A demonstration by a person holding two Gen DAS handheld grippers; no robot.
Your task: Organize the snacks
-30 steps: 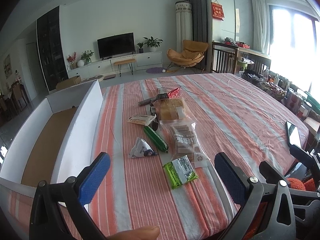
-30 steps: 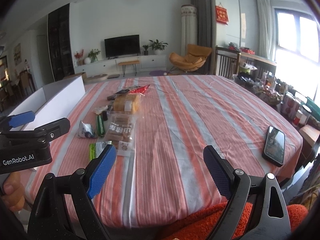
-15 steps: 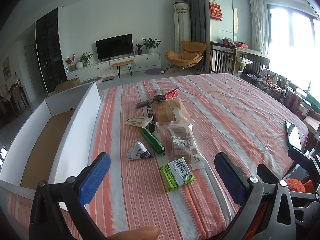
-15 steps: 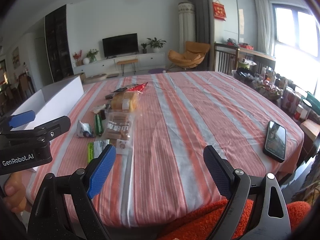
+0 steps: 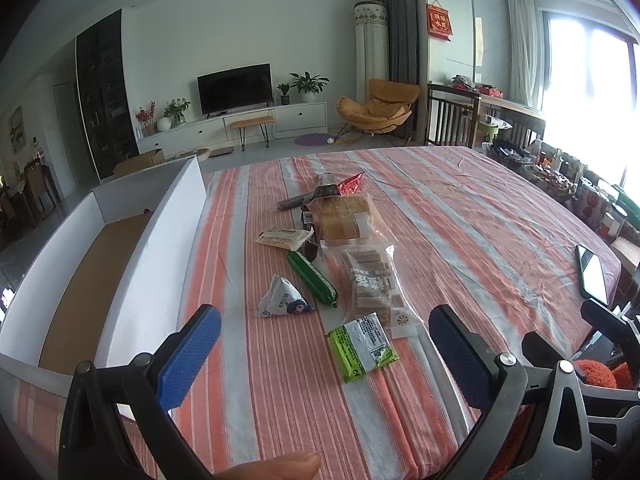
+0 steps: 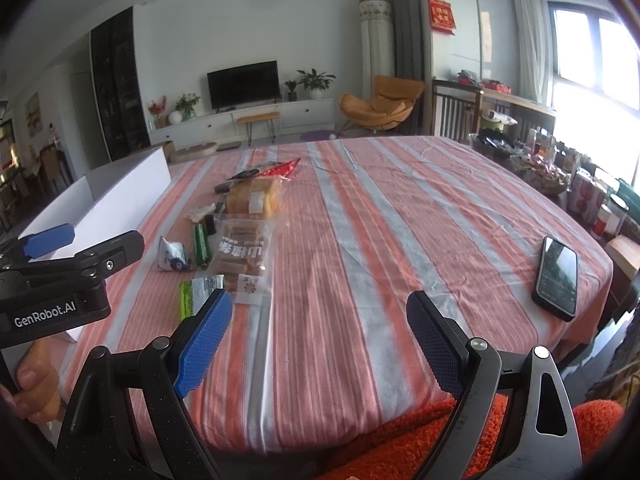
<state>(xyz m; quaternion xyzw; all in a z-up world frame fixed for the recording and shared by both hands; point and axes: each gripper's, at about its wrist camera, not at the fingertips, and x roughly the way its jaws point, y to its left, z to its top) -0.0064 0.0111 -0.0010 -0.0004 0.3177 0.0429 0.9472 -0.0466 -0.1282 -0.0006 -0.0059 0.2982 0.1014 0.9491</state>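
Both grippers, left (image 5: 324, 356) and right (image 6: 320, 340), hang released and empty while I hover them over the striped table (image 5: 460, 216), snack packets (image 5: 368, 280) clustered just right of the white box (image 5: 160, 248).

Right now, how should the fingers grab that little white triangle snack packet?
Pinch the small white pyramid-shaped packet across its raised top ridge, coming straight down from above. It stands peaked off the striped tablecloth, clear of the green stick beside it.
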